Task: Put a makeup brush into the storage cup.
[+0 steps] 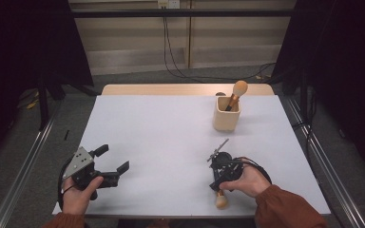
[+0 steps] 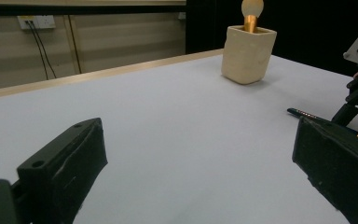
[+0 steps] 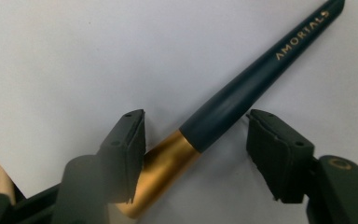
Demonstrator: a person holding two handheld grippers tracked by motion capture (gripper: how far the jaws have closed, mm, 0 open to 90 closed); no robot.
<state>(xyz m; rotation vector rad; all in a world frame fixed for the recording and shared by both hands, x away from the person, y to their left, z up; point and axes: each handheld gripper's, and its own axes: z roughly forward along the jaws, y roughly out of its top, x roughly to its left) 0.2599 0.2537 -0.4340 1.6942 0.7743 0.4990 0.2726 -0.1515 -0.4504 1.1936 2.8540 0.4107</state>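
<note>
A makeup brush (image 3: 256,77) with a dark teal handle and a gold ferrule lies flat on the white table (image 1: 161,137), near its front right. My right gripper (image 3: 196,154) points down over it with a jaw on each side of the handle. The left pad (image 3: 126,149) is close against the ferrule, while the right pad stands clear of the handle. In the high view the brush's tan bristle head (image 1: 221,200) sticks out below my right gripper (image 1: 220,176). My left gripper (image 1: 111,159) rests at the front left, open and empty.
A cream cup (image 1: 226,116) stands at the back right of the table and holds a second brush (image 1: 239,89) with its bristles up. The left gripper view shows the same cup (image 2: 247,53) far ahead. Metal rails run along both sides of the table.
</note>
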